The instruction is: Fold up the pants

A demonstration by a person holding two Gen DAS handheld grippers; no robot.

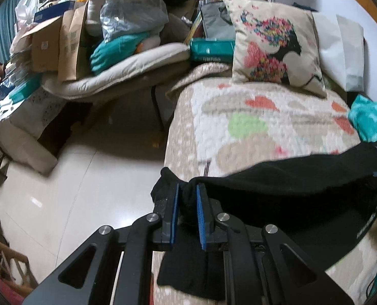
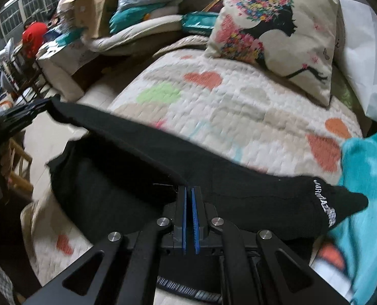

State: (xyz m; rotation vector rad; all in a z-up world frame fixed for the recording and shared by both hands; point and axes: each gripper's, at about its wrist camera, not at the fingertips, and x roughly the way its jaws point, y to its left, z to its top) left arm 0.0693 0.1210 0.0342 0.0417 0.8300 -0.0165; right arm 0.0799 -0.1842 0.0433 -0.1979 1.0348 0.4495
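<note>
On the quilted bed (image 2: 239,106), near its front edge, the black pants (image 2: 142,167) lie stretched crosswise, part of them hanging over the side toward the tiled floor (image 1: 61,178). The left claw (image 1: 187,198) is narrowed onto a bunched corner of the fabric at the bed's edge, cloth filling the gap between its blue pads (image 1: 201,211). The right claw (image 2: 189,203) is pinched almost fully together on a raised ridge of the same cloth, close to the end with white lettering (image 2: 325,208), which rests against a turquoise cloth (image 2: 366,178).

Judging by the taut edge running between the two grips and the darker layer lying under it, the step in hand looks like carrying one edge of the pants over the rest to make a fold. Which end is waistband and which is hem cannot be told.

The next move probably calls for both claws to travel together at matching height, keeping that edge straight, then lowering it so it lines up with the layer beneath before either grip lets go. The overhanging part may need drawing back onto the bed. The printed pillow (image 1: 272,43) sits well clear at the far end.
</note>
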